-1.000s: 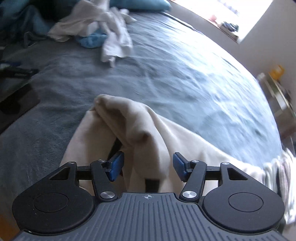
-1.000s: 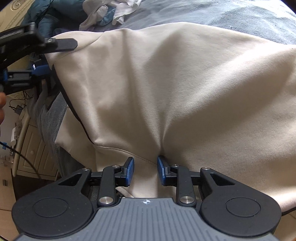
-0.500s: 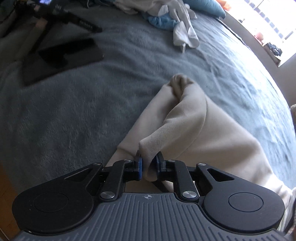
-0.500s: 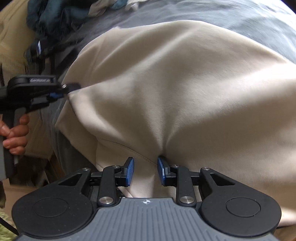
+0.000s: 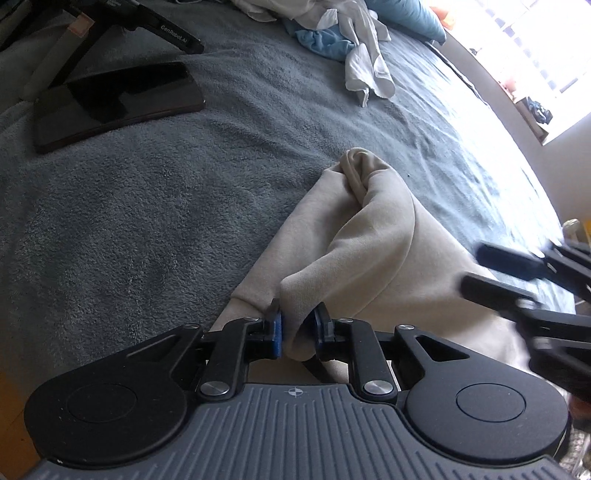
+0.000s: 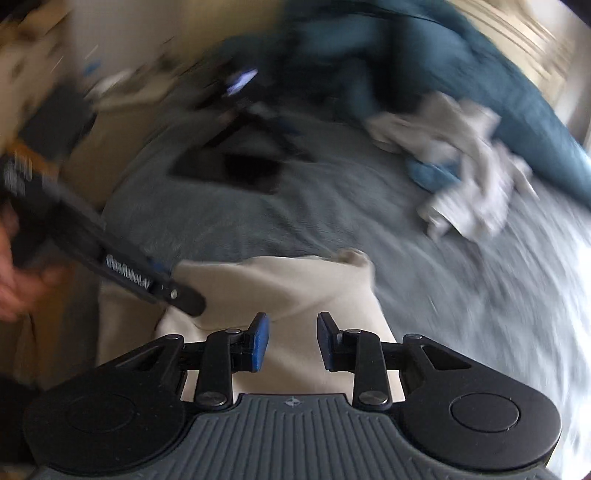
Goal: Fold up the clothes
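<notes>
A beige garment (image 5: 373, 236) lies bunched on the grey-blue blanket (image 5: 147, 221) of a bed. My left gripper (image 5: 297, 332) is shut on a thick fold at the garment's near edge, and the cloth fills the gap between its blue pads. In the blurred right wrist view the garment (image 6: 295, 280) runs up from my right gripper (image 6: 291, 341), whose pads stand a little apart with beige cloth filling the gap. The right gripper (image 5: 491, 269) shows as a blur over the garment's right side. The left gripper (image 6: 177, 291) reaches in from the left, a hand (image 6: 14, 280) behind it.
A black flat slab (image 5: 118, 99) and a black tripod stand (image 5: 110, 26) sit on the blanket at the far left. A heap of white and blue clothes (image 5: 354, 48) lies at the far end, with a teal duvet (image 6: 461, 81) behind. A bright window (image 5: 535, 55) is at right.
The left gripper dropped onto the garment's edge and closed on a fold. The right gripper rolled and swung fast, so its view now looks across the bed, not down on the spread cloth.
</notes>
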Demonstrator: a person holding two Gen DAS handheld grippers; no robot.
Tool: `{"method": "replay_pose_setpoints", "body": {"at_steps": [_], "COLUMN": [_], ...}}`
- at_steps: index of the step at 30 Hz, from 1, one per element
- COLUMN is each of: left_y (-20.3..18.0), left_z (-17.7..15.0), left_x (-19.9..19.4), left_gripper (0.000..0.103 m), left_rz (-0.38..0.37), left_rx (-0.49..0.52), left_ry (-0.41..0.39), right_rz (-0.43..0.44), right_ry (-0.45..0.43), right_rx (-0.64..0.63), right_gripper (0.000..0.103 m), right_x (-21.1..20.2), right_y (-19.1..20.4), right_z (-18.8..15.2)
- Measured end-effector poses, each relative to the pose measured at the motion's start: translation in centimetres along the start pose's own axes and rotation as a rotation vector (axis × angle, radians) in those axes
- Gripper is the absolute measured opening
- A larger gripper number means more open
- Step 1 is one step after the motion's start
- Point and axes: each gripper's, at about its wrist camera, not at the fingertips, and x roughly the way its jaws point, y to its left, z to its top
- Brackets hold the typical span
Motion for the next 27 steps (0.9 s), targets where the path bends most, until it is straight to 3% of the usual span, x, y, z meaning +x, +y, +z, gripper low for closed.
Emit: {"method": "replay_pose_setpoints", "body": {"at_steps": [3,6,8,10,11,21,27], "left_y": [-0.1,0.0,0.0,0.0,0.0,0.0,-0.3], "left_z": [0.0,0.1,0.1,0.1,0.2,0.7,1.8], "left_x": [0.1,0.2,0.2,0.3,0.4,1.0,1.5], "left_gripper": [0.017,0.017,0.017,0.017,0.017,0.018,0.018], "left_rz": [-0.003,-0.009,-0.012,-0.013,-0.013,-0.03,-0.043], "left_rx": [0.013,0.019,0.02,0.021,0.022,0.074,0.158], "left_ry": [0.0,0.003,0.006,0.01,0.012,0.048,0.108], "right_rz": [0.012,0.016,0.02,0.019,0.019,-0.082,-0.189], "right_ry": [0.03,0.054,0.064,0.073,0.076,0.092,0.165], "right_rx": [-0.141,-0.204,-0.202,-0.173,-0.158,0.062,0.313], "right_gripper": [0.031,0.031,0.017,0.001,0.0,0.0,0.0], "right_x": [2.7,4.6,4.9,5.1,5.1,-0.8,-6.1], "right_y": [1.9,2.3,2.2,1.9,1.7,2.3,3.9], "right_z": [-0.1,0.2,0.2,0.4,0.5,0.6,-0.7]}}
